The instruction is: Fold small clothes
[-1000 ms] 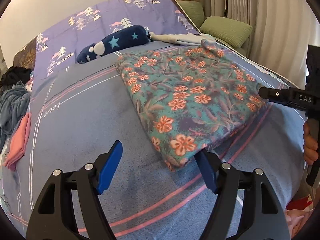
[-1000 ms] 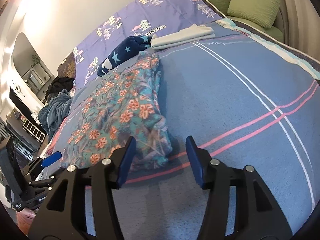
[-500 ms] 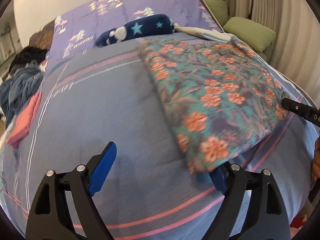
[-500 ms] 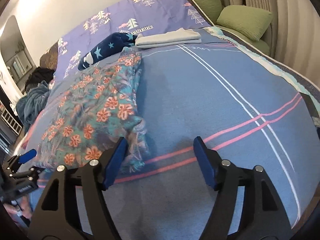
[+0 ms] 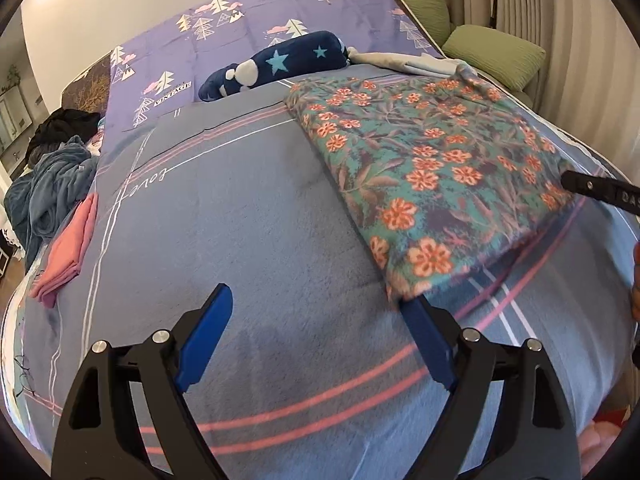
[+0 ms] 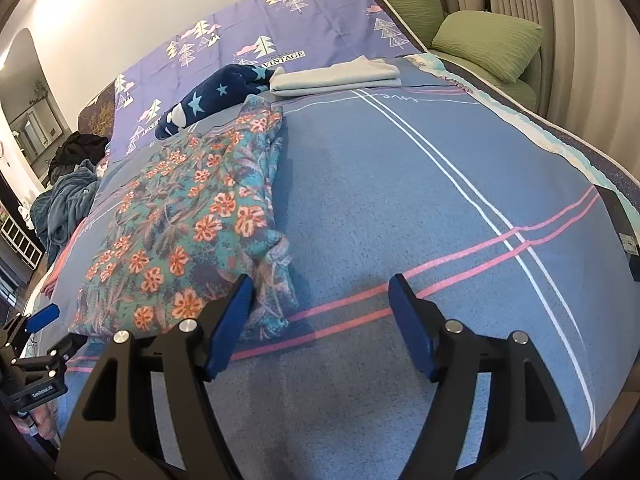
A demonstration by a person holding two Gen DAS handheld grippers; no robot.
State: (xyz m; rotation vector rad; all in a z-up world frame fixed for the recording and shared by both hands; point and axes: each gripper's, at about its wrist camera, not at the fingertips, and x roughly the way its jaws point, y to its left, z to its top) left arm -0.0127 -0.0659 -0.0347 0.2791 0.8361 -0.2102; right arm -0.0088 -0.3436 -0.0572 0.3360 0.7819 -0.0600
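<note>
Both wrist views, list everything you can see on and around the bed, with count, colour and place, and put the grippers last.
Floral fleece garment: one, teal with orange flowers, laid flat on the bed's near half.
Blue fleece blanket with pink and white stripes: one, covering the bed.
Purple tree-print sheet: one, at the head end.
Navy star-print roll: one, beyond the floral garment.
Folded pale grey cloth: one, beside the navy roll.
Folded pink cloth: one, at the bed's left edge.
Grey-blue crumpled garment: one, beyond the pink cloth.
Green cushions: two, far right by the curtain.
Left gripper: black, blue pads, open, right pad at the garment's near corner.
Right gripper: black, blue pads, open, left pad at the garment's bunched corner.
</note>
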